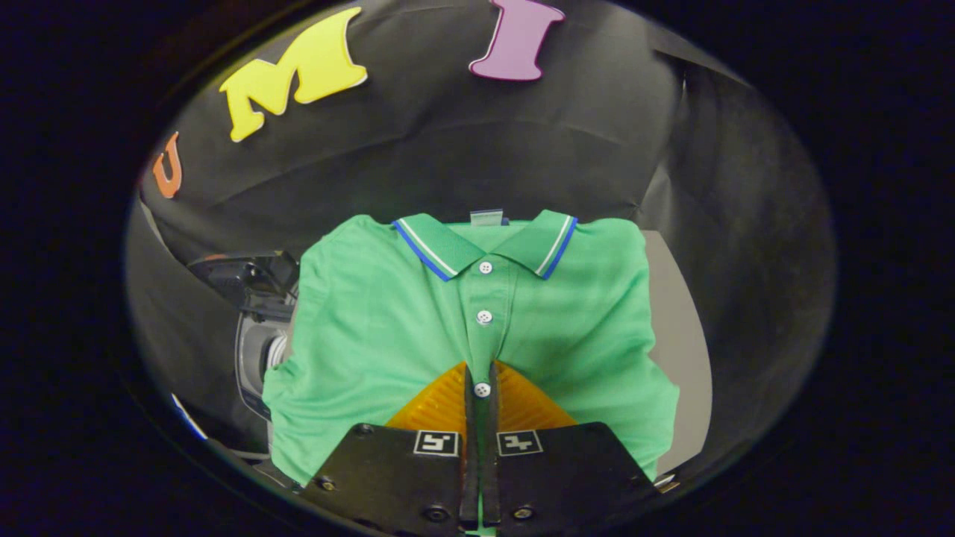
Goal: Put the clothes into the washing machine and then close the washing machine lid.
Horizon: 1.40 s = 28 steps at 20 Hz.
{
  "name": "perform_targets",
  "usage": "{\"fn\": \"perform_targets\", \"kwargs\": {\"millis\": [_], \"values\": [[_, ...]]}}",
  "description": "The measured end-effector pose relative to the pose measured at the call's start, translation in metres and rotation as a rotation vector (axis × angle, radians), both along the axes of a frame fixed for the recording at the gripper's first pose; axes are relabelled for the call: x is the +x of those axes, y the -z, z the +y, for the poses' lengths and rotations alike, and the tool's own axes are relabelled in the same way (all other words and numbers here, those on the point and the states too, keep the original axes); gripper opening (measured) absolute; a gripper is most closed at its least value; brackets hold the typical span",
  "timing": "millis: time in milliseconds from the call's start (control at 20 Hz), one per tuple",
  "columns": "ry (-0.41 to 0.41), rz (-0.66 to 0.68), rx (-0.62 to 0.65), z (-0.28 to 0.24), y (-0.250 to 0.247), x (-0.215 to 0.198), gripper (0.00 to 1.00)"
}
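A folded green polo shirt (pixel 388 335) with a blue-and-white trimmed collar and white buttons lies spread just ahead of my fingers. My gripper (pixel 481 377) is shut on the green polo shirt: both fingers pinch its button placket, with a thin strip of fabric and one button between the tips. To the left, partly hidden behind the shirt's sleeve, stands a small grey washing machine (pixel 254 358). Its dark lid (pixel 239 277) is raised above the opening.
A grey tabletop (pixel 675 350) shows to the right of the shirt. Black cloth walls close the booth behind and on both sides. The shirt's left edge overlaps the front of the washing machine.
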State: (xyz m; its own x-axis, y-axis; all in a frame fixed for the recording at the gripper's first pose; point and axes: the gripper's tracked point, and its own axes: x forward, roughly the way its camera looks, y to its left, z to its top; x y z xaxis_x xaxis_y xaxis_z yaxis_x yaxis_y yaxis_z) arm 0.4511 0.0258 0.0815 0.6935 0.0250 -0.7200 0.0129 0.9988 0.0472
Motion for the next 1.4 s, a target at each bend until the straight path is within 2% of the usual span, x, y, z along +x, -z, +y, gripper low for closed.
{"fn": "perform_targets", "kwargs": {"millis": [350, 800, 1150, 1400], "values": [[-0.034, -0.143, 0.176, 0.024, -0.028, -0.022, 0.05], [-0.104, -0.369, 0.268, 0.069, -0.105, -0.068, 0.05], [-0.191, -0.497, 0.337, 0.142, -0.158, -0.110, 0.04], [-0.265, -0.575, 0.335, 0.206, -0.190, -0.138, 0.04]]}}
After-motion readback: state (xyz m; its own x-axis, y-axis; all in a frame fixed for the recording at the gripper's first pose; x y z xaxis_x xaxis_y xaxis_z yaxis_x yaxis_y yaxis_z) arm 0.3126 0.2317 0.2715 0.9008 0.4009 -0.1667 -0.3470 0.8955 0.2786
